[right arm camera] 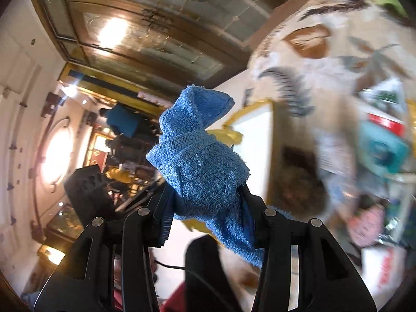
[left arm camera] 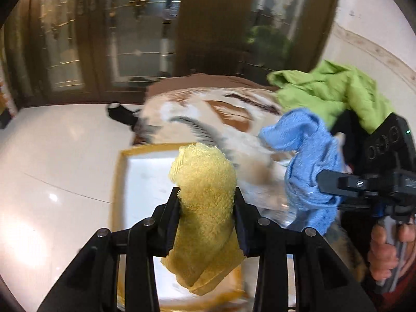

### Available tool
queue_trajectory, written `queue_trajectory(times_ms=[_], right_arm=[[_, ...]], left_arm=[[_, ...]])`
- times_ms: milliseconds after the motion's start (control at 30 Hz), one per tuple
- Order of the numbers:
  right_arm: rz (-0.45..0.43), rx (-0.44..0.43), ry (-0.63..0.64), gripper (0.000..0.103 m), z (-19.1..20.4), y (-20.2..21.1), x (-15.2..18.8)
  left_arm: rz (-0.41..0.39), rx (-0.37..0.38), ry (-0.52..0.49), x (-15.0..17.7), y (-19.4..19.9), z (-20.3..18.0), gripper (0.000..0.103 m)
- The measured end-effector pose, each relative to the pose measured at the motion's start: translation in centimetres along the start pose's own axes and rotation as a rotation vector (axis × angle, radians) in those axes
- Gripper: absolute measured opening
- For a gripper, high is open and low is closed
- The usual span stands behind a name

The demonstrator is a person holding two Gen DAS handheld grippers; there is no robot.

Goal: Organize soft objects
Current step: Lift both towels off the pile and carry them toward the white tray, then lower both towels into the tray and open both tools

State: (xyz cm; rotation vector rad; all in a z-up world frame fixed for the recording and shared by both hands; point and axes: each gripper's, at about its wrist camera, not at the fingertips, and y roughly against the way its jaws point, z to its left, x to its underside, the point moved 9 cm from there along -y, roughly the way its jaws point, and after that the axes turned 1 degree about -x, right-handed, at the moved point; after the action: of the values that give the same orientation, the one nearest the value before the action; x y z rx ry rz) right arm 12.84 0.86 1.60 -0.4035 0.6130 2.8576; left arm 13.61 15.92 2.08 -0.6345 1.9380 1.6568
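Left gripper (left arm camera: 206,202) clamps yellow towel (left arm camera: 205,182) over tray (left arm camera: 145,171); right gripper (right arm camera: 208,202) grips blue towel (right arm camera: 202,166) (both bunched).

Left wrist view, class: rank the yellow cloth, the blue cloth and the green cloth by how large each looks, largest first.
1. yellow cloth, though it sits closest to the camera, clamped in the left gripper.
2 and 3. green cloth and blue cloth look about alike; both are partly hidden, so I would not rank them.
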Motion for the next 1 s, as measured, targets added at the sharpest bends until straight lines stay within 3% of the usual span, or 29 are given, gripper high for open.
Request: queue_trajectory(times_ms=[133, 333, 567, 667, 767, 833, 933, 1000], right_arm=[[0.035, -0.048, -0.053, 0.044, 1.1, -5.0, -1.0], [0.068, -0.11, -0.199, 0.044, -0.1, -11.9, -1.8], [0.08, 0.107, -0.241, 0.044, -5.8, -17.2, -1.5], [0.075, 0.149, -0.205, 0.045, -6.1, -18.2, -2.0], [0.093, 0.228, -0.138, 0.048, -5.6, -19.0, -2.4], [0.114, 0.281, -0.096, 0.049, -5.5, -19.2, -2.3], [0.108, 0.364, -0.054, 0.057, -5.2, -18.5, -2.2], [0.093, 0.394, -0.017, 0.057, -5.0, -17.9, -2.4]], left_arm=[[0.001, -0.072, 0.048, -0.6, -2.5, 3.7, 0.037], [0.047, -0.105, 0.114, 0.3, -7.0, 7.0, 0.038], [0.089, -0.186, 0.146, 1.1, -11.1, 8.8, 0.042], [0.11, -0.221, 0.136, 1.3, -11.8, 9.1, 0.045], [0.109, -0.246, 0.133, 1.4, -11.8, 9.4, 0.056], [0.108, -0.267, 0.134, 1.6, -11.7, 9.9, 0.068], [0.099, -0.257, 0.156, 2.0, -11.2, 10.3, 0.075], [0.097, -0.265, 0.155, 2.1, -10.9, 10.4, 0.075]])
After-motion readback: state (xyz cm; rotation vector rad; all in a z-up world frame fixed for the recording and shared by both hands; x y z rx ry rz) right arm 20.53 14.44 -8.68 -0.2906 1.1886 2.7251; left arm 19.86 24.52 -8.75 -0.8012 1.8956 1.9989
